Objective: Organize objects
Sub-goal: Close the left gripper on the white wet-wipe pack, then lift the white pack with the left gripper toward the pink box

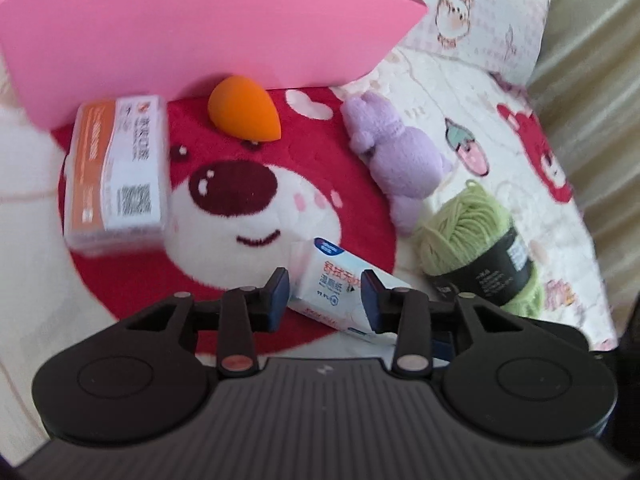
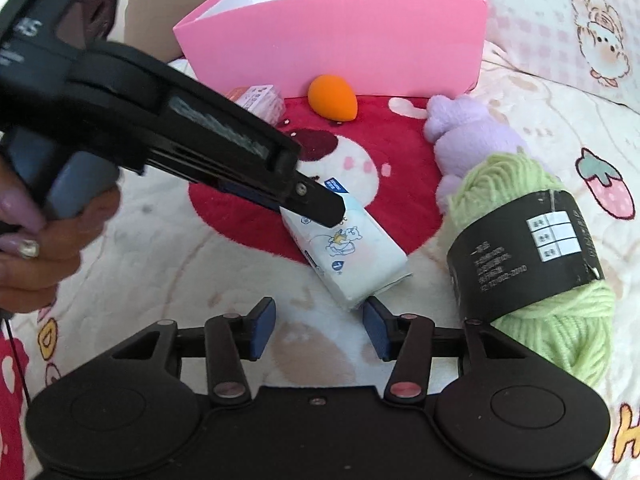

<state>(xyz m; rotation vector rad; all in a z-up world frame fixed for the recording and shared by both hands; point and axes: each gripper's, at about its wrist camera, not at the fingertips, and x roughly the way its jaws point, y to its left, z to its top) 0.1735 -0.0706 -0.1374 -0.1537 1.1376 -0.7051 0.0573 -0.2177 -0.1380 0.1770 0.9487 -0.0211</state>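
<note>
Step in hand: you appear to be taking up the wipes packet (image 1: pixel 340 288), low centre of the left view, on the blanket (image 1: pixel 460 92). Your left tool (image 1: pixel 325 295) straddles it, pads apart, not pressing. Your right tool (image 2: pixel 319 327) stands apart, empty, just below the packet's corner. Next: close, lift toward the pink box (image 2: pixel 332 40).

A cream cartoon-printed blanket (image 2: pixel 540 128) spreads beyond the fingers; a brown cardboard panel (image 2: pixel 160 4) stands further off; soft daylight.
</note>
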